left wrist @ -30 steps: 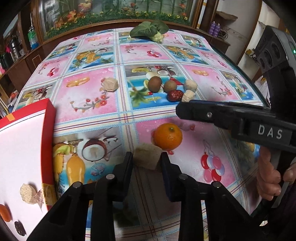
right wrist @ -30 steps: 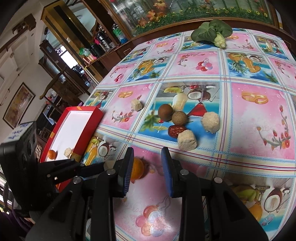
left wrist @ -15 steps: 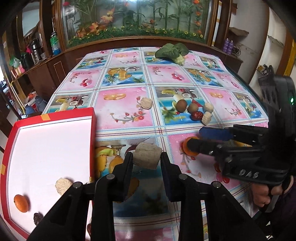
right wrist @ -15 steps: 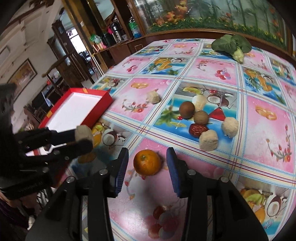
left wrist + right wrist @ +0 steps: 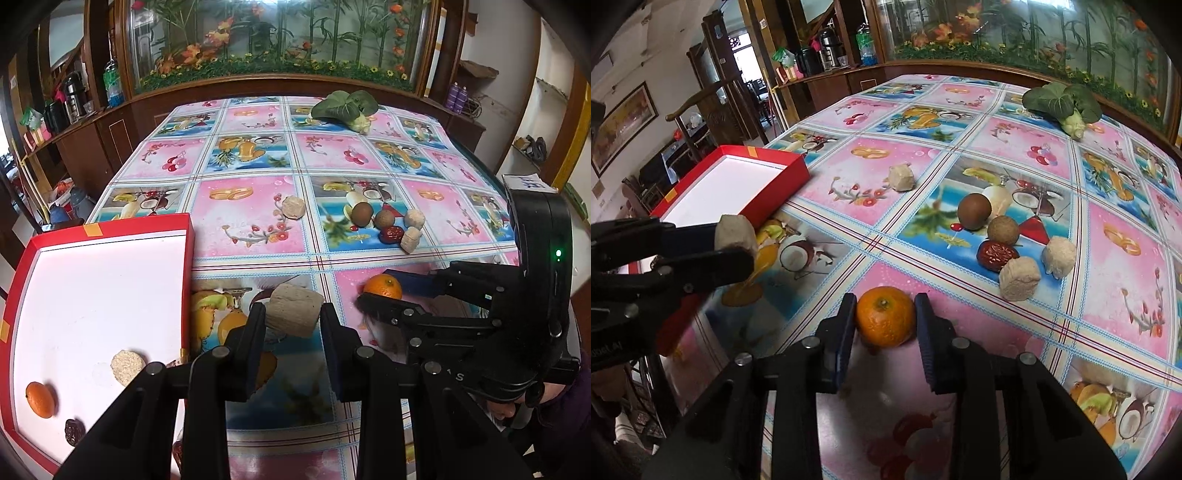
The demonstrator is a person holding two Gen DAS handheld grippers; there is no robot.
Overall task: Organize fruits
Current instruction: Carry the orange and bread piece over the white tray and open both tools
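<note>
My left gripper (image 5: 293, 317) is shut on a beige block (image 5: 293, 314) and holds it above the tablecloth, just right of the red tray (image 5: 110, 225). On the tray's white floor lie an orange (image 5: 40, 399), a beige disc (image 5: 127, 365) and a dark date (image 5: 74, 432). My right gripper (image 5: 885, 321) is shut on a second orange (image 5: 885, 316), which rests on the table with both pads touching its sides. The right wrist view shows the left gripper (image 5: 735, 236) with the block (image 5: 735, 230) in front of the tray (image 5: 775, 188).
A cluster of brown round fruits (image 5: 975, 211), a red date (image 5: 997, 254) and beige blocks (image 5: 1019, 278) lies mid-table. A lone beige piece (image 5: 902, 178) sits nearer the tray. A leafy green vegetable (image 5: 1060, 103) lies at the far edge. Wooden cabinets surround the table.
My left gripper rose from the table with the beige block and drew back beside the tray. My right gripper moved over the orange and its fingers narrowed onto it.
</note>
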